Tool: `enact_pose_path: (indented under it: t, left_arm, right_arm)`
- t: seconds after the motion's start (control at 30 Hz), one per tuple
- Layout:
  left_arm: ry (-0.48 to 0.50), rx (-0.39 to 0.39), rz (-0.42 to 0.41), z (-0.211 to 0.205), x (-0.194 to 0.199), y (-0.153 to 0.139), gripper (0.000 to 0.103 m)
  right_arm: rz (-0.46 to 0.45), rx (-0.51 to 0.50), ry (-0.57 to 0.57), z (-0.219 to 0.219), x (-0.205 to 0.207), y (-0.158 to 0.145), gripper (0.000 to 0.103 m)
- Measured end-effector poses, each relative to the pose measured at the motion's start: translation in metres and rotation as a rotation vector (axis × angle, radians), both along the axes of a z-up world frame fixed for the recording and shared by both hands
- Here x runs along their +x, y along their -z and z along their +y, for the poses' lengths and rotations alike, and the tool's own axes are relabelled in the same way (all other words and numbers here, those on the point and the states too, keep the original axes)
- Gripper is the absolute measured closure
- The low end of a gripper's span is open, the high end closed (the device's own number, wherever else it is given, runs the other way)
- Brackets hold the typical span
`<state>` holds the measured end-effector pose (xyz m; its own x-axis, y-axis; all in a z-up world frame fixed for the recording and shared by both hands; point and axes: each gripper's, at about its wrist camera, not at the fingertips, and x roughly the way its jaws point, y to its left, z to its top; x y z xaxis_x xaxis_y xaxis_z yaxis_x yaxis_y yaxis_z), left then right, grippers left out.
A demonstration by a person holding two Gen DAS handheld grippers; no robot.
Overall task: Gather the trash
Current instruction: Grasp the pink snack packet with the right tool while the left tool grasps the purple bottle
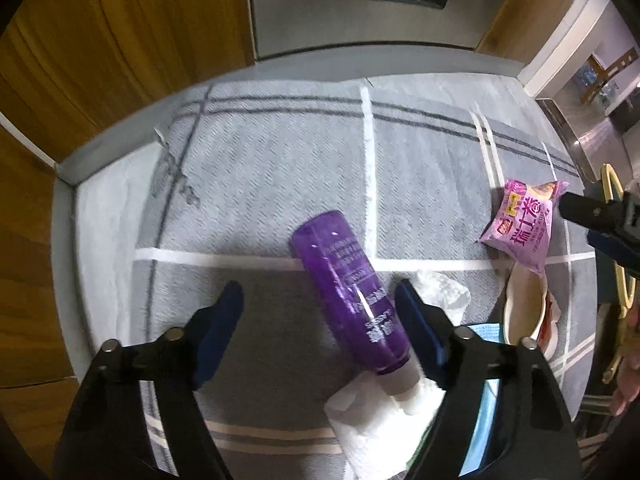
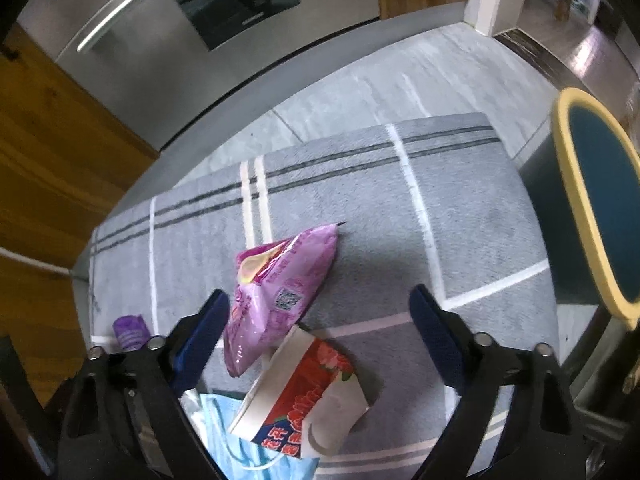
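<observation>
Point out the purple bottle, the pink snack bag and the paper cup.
purple bottle (image 1: 349,288), left wrist view, mid-body.
pink snack bag (image 2: 276,296), right wrist view, centre panel.
paper cup (image 2: 304,392), right wrist view, printed side.

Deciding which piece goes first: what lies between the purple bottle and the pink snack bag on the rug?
In the left wrist view, mostly bare rug separates the purple bottle from the pink snack bag; a crumpled white tissue sits just beside the bottle.

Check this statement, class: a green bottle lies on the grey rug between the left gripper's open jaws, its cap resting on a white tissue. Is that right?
The colour is wrong: the bottle is purple, not green. The left wrist view shows it on the grey rug between the left gripper's open jaws, cap on the white tissue.
</observation>
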<state>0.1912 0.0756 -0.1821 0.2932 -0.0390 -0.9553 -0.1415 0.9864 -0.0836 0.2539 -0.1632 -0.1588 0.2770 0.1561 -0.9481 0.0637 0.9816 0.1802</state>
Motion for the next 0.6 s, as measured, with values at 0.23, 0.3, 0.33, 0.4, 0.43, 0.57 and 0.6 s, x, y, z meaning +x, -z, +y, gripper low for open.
enact_pose_path:
  t: [0.23,0.3,0.33,0.4,0.43,0.57,0.6]
  left_arm:
    - [0.049,-0.05,0.004,-0.005,0.003,0.012,0.051]
    - [0.05,-0.06,0.005,-0.005,0.005,0.012,0.053]
    - [0.049,-0.063,0.003,-0.005,0.005,0.012,0.053]
    - [0.039,-0.082,-0.001,-0.002,0.004,0.012,0.055]
    - [0.038,-0.089,-0.002,-0.001,0.004,0.013,0.056]
    - [0.033,-0.117,-0.004,0.006,0.003,0.012,0.063]
    - [0.034,-0.115,-0.008,0.009,0.004,0.012,0.066]
  right_arm:
    - [0.048,0.048,-0.07,0.016,0.001,0.014,0.053]
    - [0.055,0.062,-0.086,0.019,0.0,0.016,0.066]
    - [0.059,0.07,-0.09,0.02,-0.001,0.016,0.069]
    - [0.064,0.085,-0.099,0.022,0.0,0.017,0.08]
    - [0.061,0.087,-0.104,0.022,0.0,0.015,0.081]
    - [0.033,0.082,-0.119,0.021,-0.001,0.008,0.087]
    - [0.026,0.08,-0.121,0.019,-0.002,0.007,0.087]
